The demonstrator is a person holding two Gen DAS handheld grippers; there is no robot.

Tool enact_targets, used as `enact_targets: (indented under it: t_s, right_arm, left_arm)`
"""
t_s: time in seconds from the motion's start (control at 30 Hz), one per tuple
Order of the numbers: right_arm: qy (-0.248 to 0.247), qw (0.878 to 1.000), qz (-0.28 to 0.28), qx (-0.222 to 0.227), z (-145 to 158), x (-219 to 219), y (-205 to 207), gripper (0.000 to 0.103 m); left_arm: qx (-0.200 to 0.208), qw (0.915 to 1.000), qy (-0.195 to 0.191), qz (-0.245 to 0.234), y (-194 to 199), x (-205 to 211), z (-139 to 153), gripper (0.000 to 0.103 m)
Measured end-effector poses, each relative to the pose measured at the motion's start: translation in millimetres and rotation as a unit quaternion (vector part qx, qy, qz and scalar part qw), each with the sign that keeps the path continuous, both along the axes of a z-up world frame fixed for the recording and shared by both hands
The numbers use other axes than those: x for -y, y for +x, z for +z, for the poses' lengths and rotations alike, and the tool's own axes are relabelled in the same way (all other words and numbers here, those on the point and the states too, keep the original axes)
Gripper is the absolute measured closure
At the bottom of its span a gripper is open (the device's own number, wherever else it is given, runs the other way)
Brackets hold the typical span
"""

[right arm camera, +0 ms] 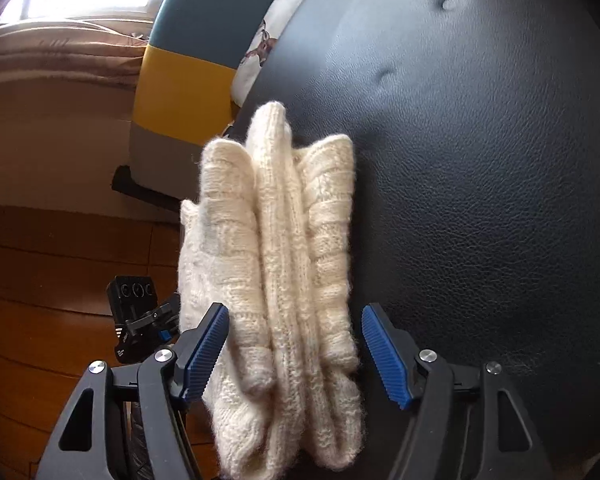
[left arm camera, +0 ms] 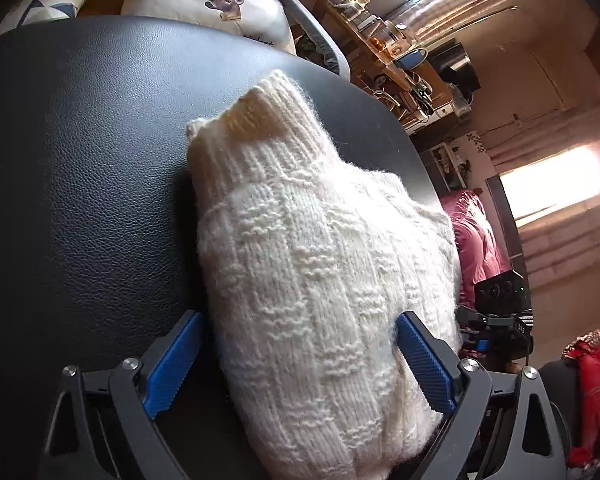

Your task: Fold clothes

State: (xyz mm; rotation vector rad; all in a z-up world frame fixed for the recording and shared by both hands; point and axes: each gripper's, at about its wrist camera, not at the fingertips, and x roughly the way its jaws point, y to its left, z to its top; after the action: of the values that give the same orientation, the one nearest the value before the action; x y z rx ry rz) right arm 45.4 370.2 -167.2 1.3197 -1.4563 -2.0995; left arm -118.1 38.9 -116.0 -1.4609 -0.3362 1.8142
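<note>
Black leather seat (left arm camera: 80, 160) under folded cream sweater (left arm camera: 300, 240), collar-end away, both tongs spread astride.

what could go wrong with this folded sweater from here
1. The sweater sits at the edge of the black cushion, with one side over the wooden floor; a nudge could tip it off.
2. Both the left gripper and the right gripper stand open around it, so nothing seems to clamp the stacked folds, which may spring apart.
3. The fuzzy knit could snag on the ribbed blue pads.
</note>
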Motion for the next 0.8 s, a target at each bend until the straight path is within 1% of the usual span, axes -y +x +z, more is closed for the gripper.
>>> enact_targets:
  t_s: [0.07, 0.17, 0.27, 0.3, 0.33, 0.37, 0.43, 0.5, 0.6, 0.7, 0.73, 0.8]
  right_arm:
    - [-0.01, 1.0, 0.016, -0.007, -2, 5, -10, 0.032]
    - [-0.008, 1.0, 0.02, 0.002, -3, 9, -18, 0.032]
    - [0.011, 1.0, 0.027, -0.012, -1, 14, -16, 0.033]
    - [0.02, 0.999, 0.032, -0.018, 0, 16, -15, 0.033]
    - [0.029, 0.999, 0.034, -0.018, 1, 17, -14, 0.043]
    - [0.038, 0.999, 0.032, -0.01, 0, 19, -14, 0.054]
    - [0.057, 0.998, 0.024, -0.011, 3, 24, -12, 0.061]
    - [0.092, 0.995, 0.024, -0.021, 11, 33, -8, 0.064]
    - [0.116, 0.992, 0.017, -0.041, 22, 40, 0, 0.068]
    - [0.107, 0.992, 0.002, -0.06, 25, 36, 16, 0.068]
    - [0.106, 0.992, -0.006, -0.064, 26, 32, 23, 0.068]
    - [0.103, 0.991, -0.021, -0.078, 33, 22, 37, 0.069]
  left_arm:
    - [0.027, 0.9995, 0.018, -0.004, -8, 1, -8, 0.003]
    - [0.029, 0.9994, 0.019, -0.008, -10, -4, -9, 0.001]
    - [0.014, 0.9997, 0.004, -0.019, -6, -9, -6, 0.002]
    - [0.01, 0.9998, 0.004, -0.019, -3, -10, -5, 0.01]
    - [0.006, 0.9998, 0.005, -0.02, -1, -11, -5, 0.025]
    - [0.002, 0.9998, 0.005, -0.02, 1, -11, -4, 0.027]
    - [-0.014, 0.9996, 0.006, -0.022, 7, -13, 0, 0.038]
    - [-0.037, 0.9989, 0.006, -0.026, 14, -16, 7, 0.045]
    - [-0.072, 0.9969, 0.007, -0.032, 24, -19, 17, 0.05]
    - [-0.106, 0.9936, 0.008, -0.038, 35, -24, 27, 0.052]
    - [-0.111, 0.9927, 0.016, -0.044, 36, -30, 31, 0.052]
    - [-0.115, 0.9909, 0.015, -0.067, 34, -67, 36, 0.052]
